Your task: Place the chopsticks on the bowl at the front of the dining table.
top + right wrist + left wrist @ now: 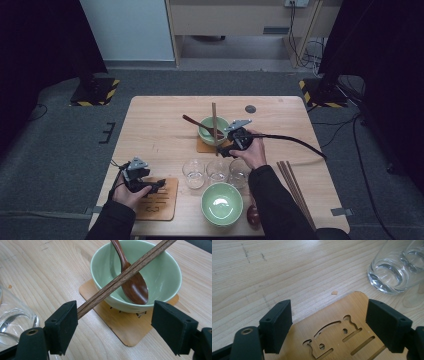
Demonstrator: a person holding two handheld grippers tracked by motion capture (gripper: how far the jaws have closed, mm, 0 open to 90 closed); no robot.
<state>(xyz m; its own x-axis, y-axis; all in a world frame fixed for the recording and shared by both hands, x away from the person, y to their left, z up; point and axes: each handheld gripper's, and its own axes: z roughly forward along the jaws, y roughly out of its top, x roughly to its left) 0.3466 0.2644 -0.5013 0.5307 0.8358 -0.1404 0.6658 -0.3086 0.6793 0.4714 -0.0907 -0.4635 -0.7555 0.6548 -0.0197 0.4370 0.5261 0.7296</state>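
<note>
Chopsticks (125, 272) near ends hidden behind right tongs (113, 327), both tongs apart, empty.

The chopsticks (125, 272) ran out of the right gripper view at its top edge, their near ends hidden behind a black jaw. The spoon (132, 282) handle was cut off there too. A small dark object (253, 215) right of the near bowl (221, 204) lay half hidden by a sleeve (275, 200).
</note>
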